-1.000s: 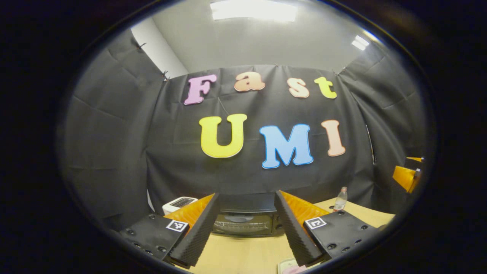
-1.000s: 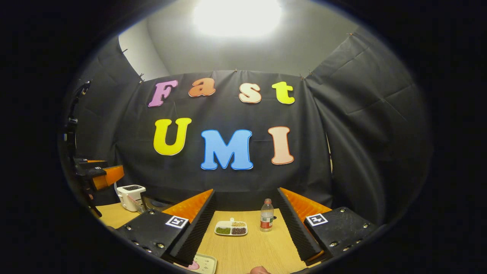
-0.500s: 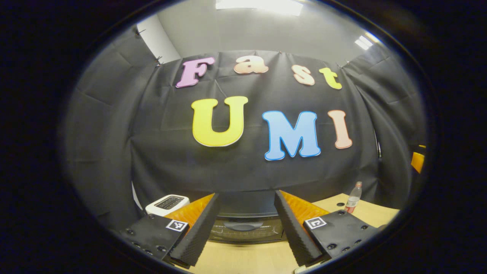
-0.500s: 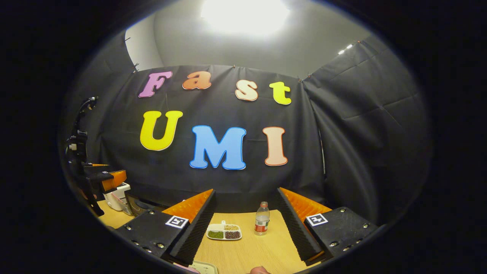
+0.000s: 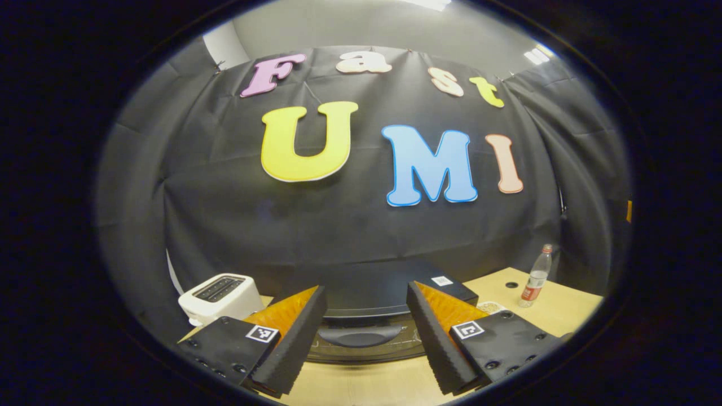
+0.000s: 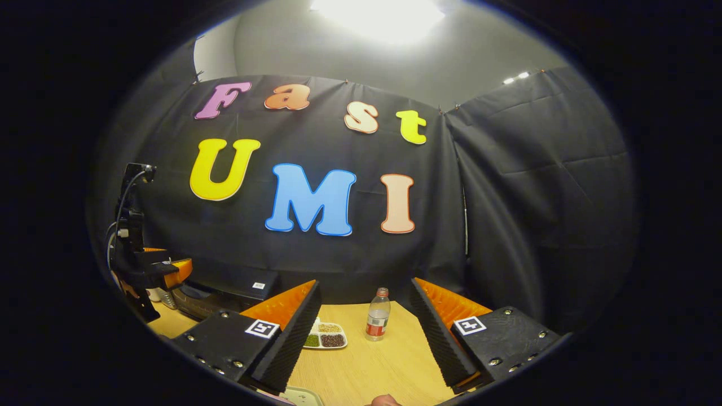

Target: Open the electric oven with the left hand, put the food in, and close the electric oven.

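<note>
Left gripper view: your left tongs [image 5: 365, 338] are spread wide and empty; the electric oven [image 5: 369, 316] sits just ahead between them, door shut, handle [image 5: 361, 336] centred.
Right gripper view: your right tongs [image 6: 365, 338] gape empty above the tabletop [image 6: 372, 366]; the divided dish [image 6: 324, 336] holds green, tan and dark food, beside a bottle [image 6: 377, 322].

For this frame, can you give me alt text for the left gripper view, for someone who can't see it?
The left gripper is open and lined up on the handle of a closed black electric oven, not touching it. A white toaster stands to the oven's left and a plastic bottle to its right, all on a wooden table.
</note>
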